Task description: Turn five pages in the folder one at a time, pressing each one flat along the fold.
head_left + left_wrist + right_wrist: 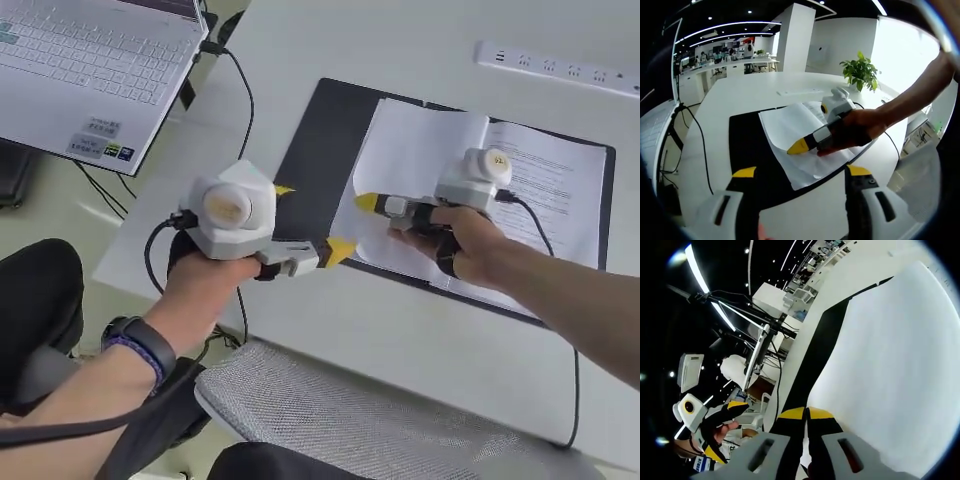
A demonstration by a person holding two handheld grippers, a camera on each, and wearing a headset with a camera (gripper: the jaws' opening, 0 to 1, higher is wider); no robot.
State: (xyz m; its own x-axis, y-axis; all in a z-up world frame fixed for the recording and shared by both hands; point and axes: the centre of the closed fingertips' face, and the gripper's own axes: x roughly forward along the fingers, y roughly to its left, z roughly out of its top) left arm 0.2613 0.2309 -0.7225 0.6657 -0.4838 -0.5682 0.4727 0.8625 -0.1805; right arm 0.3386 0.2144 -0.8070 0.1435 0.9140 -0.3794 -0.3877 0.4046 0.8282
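Observation:
A black folder (318, 140) lies open on the white table (400, 340). A blank white page (420, 150) is turned over its left half, top edge curling above the printed sheets (555, 170). My right gripper (365, 203) is shut, its yellow tips together at this page's left edge (880, 365); whether the sheet is pinched between them is unclear. It also appears in the left gripper view, where the right gripper (799, 146) lies across the page (790, 122). My left gripper (312, 221) is open in the air before the folder's near left corner, holding nothing (801, 171).
An open laptop (90, 60) sits at the far left with a black cable (245, 100) running past the folder. A white power strip (560, 70) lies at the back right. A grey mesh chair (330, 410) is under the table's near edge. A potted plant (860, 72) stands beyond.

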